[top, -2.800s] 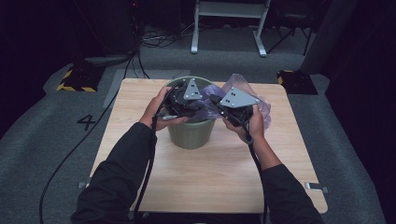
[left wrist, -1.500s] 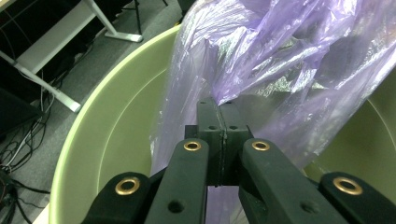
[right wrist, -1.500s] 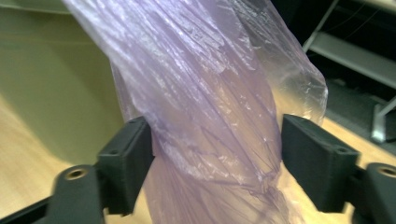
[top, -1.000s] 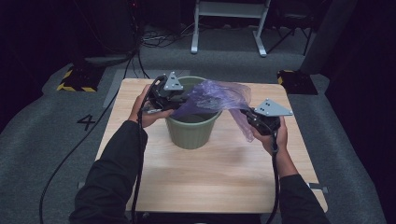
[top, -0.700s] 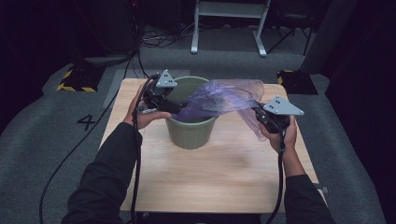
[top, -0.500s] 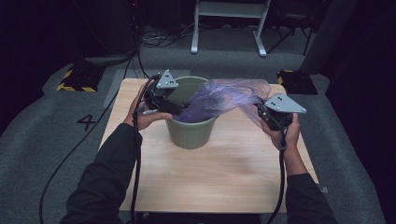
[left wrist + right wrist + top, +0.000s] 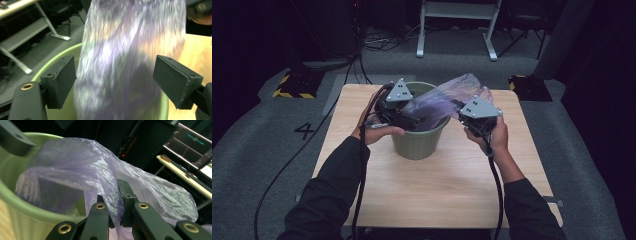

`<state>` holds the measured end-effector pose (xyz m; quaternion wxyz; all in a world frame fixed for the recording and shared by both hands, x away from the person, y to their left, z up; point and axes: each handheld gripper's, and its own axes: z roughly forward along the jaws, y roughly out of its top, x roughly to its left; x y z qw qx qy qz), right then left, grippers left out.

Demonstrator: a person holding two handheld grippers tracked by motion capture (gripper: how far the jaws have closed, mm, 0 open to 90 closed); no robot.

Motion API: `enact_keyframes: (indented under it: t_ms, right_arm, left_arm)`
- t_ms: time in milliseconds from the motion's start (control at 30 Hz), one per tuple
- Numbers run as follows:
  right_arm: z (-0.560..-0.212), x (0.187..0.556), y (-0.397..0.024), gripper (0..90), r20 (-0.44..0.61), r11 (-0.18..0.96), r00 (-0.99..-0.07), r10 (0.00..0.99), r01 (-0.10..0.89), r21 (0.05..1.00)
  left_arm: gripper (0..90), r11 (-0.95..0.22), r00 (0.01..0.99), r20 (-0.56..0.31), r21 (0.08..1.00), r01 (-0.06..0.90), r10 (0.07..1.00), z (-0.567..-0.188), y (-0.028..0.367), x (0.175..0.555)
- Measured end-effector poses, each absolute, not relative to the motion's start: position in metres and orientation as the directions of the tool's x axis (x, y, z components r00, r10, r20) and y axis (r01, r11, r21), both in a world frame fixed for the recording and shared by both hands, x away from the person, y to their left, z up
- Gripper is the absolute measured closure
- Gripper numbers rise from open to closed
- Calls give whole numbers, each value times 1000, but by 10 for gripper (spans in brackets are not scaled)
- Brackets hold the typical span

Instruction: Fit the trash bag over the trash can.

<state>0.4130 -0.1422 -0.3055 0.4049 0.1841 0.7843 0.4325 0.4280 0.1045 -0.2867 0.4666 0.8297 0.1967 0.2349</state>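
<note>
A thin purple plastic bag (image 7: 443, 101) hangs half in and half out of the green bin (image 7: 418, 142), which stands toward the far edge of the wooden table (image 7: 432, 185), about midway between its left and right edges. The bag's lower part drops inside the bin; its upper part is stretched out over the rim toward the table's far right corner.

The right gripper (image 7: 471, 121) holds that upper part, its jaws pressed together on a fold of the film, as the right gripper view shows the plastic (image 7: 110, 185) bunched between them. The left gripper (image 7: 404, 116) sits at the bin's left rim. Its jaws have just been opening and now stand spread wide, with the bag (image 7: 130, 57) passing between them but neither pad (image 7: 65, 77) pressing on it.

This looks like the step of lining the bin: the bag is in, but its mouth is not yet opened over the rim. The next move probably calls for the left gripper to find a free edge of the mouth, pinch a single layer, and draw it away from the right so the opening can be folded over the rim.
</note>
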Motion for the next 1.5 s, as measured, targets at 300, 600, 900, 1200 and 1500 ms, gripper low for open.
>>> enact_keyframes:
  t_ms: [300,600,900,1200,1500]
  right_arm:
    - [-308,404,-130,828,-451,549,-669,591,-75,832]
    - [-306,400,-146,338,-292,456,-741,604,22,890]
    - [-304,379,-186,196,-316,482,-685,657,59,874]
    - [-327,374,-193,492,-271,468,-748,606,60,882]
    - [-331,366,-179,864,-281,398,-784,554,-47,916]
  left_arm:
    - [525,-560,826,255,824,86,503,-291,90,424]
    - [892,-615,813,334,788,37,477,-303,91,423]
    - [892,-573,800,323,819,31,506,-302,114,419]
    - [874,-551,791,316,834,32,525,-309,132,414]
    - [771,-504,782,279,862,52,558,-313,157,406]
